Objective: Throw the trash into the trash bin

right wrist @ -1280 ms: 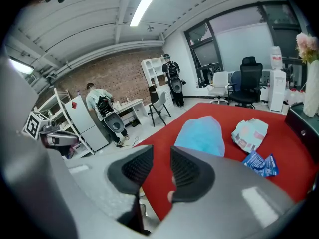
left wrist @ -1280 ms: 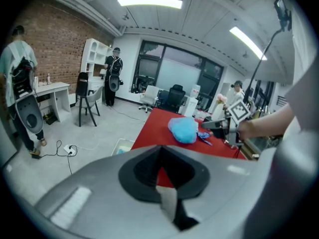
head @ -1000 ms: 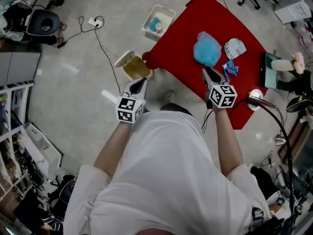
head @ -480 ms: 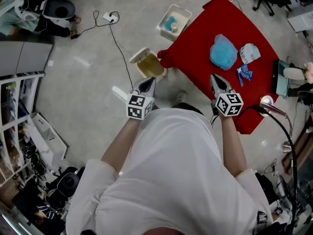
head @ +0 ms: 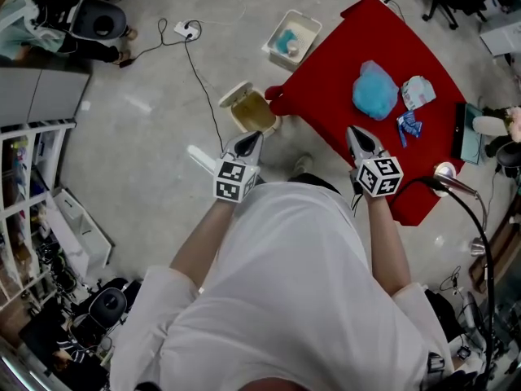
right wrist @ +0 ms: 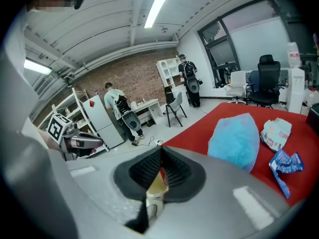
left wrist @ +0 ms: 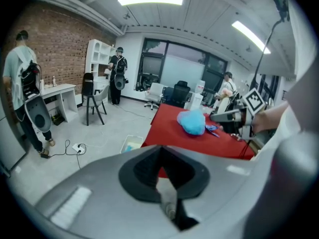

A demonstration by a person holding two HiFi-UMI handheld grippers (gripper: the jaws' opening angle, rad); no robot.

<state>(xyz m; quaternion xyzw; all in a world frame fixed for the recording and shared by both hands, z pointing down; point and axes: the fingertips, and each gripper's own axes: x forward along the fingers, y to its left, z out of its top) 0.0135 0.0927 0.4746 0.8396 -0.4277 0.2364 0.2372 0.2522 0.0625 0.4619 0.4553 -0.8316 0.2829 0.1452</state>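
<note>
Head view: left gripper point(head: 252, 139), jaws together, empty, over the floor near the trash bin point(head: 253, 114); bin lid up, bin at corner of red table point(head: 326, 104). Right gripper point(head: 355, 134), jaws just closed tip to tip, nothing between them, over table's near edge. Trash on table, apart from bin: blue bag point(head: 375, 90), white wrapper point(head: 418, 92), blue wrapper point(head: 407, 125)
</note>
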